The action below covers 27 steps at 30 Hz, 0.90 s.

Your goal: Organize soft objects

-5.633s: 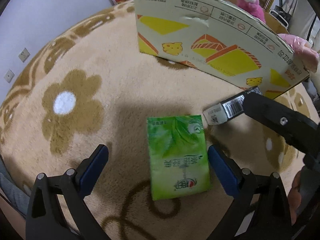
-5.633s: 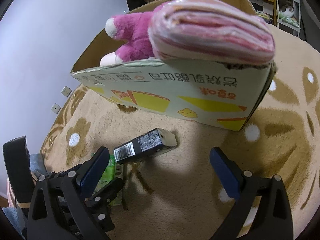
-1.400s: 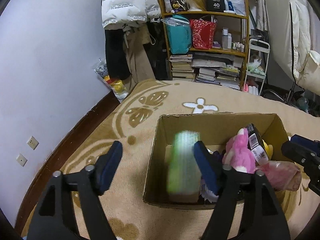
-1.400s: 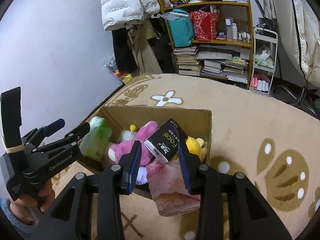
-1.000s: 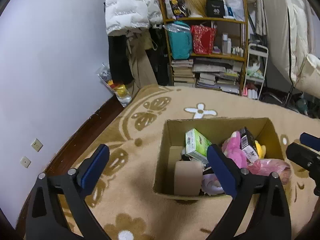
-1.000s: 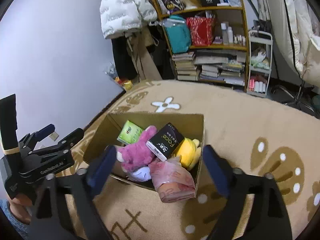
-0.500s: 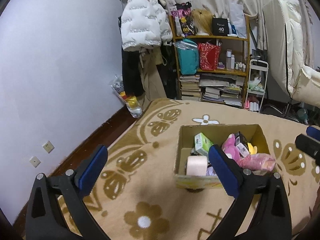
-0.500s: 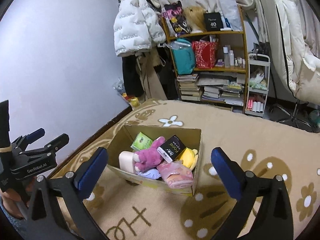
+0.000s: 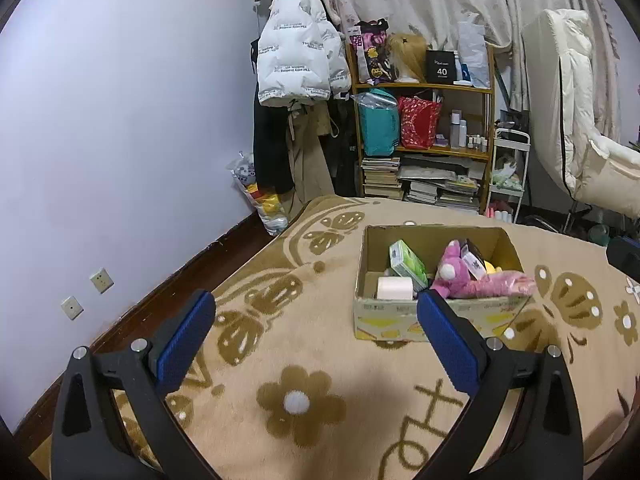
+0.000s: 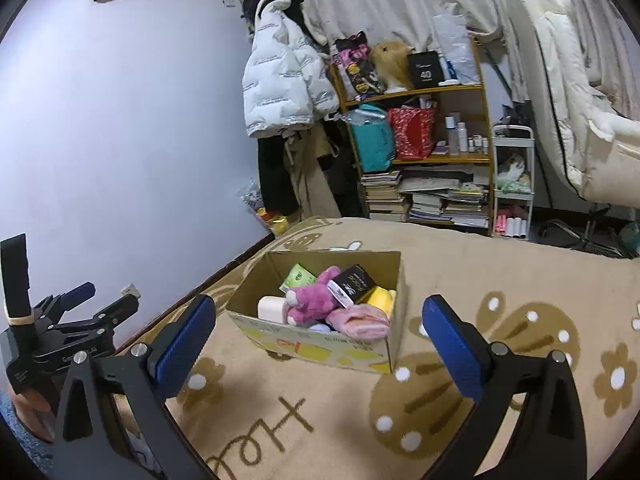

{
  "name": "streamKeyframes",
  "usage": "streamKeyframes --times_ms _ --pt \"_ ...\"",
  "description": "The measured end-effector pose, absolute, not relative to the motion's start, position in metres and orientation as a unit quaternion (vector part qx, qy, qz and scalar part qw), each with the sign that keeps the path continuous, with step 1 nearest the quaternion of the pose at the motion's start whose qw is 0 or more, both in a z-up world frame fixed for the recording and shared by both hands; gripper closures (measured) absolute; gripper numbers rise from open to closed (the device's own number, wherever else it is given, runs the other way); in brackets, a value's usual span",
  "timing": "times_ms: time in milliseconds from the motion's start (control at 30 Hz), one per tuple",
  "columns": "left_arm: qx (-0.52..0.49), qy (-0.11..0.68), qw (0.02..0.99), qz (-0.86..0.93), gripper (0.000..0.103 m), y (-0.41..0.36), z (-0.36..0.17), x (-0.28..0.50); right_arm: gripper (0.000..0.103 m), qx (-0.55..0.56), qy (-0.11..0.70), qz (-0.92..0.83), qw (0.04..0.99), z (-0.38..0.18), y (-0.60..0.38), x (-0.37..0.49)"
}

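- Left gripper (image 9: 310,334) spread wide, nothing between the pads; it hangs over bare rug (image 9: 304,360), well short of the cardboard box (image 9: 432,320).
- Right gripper (image 10: 316,338) also at full spread and empty. Its jaws have just been opening, with nothing between them.
- Soft objects all sit inside the box, which stands on the rug, well apart from both grippers.
- Judgement: sorting looks finished. The step in hand is backing off. Keep both grippers wide and clear of the box rim so nothing gets dragged out.
- The pink folded cloth (image 10: 358,322) overhangs the near edge. If tidying further, push it inward rather than pinch it.
- Count in the box:
  - 1 green tissue pack (image 9: 408,266)
  - 1 pink plush toy (image 10: 310,296)
  - 1 black carton (image 10: 352,282), lying on the plush
  - 1 yellow soft item (image 10: 380,298)
  - 1 pale pink roll (image 9: 395,289)
  - 1 pink folded cloth
- Something pale lies under the plush; can't tell what.
- No loose items visible on the rug.
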<state>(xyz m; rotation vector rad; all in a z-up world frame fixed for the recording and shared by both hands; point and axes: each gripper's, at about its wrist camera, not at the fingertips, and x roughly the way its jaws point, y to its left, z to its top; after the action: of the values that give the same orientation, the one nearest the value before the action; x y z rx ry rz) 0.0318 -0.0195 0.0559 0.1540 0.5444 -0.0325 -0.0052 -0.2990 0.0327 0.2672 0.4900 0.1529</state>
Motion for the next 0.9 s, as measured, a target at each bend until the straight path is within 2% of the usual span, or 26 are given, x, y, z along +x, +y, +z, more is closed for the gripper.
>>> streamKeyframes --times_ms 500,900 --pt "0.077 0.26 0.962 -0.034 0.003 -0.012 0.024 0.009 0.0 0.106 0.268 0.027 0.957 -0.017 -0.297 -0.027" --pt "0.074 0.267 0.96 -0.037 0.003 -0.017 0.006 0.017 0.0 0.106 0.26 0.005 0.96 -0.026 -0.302 -0.031"
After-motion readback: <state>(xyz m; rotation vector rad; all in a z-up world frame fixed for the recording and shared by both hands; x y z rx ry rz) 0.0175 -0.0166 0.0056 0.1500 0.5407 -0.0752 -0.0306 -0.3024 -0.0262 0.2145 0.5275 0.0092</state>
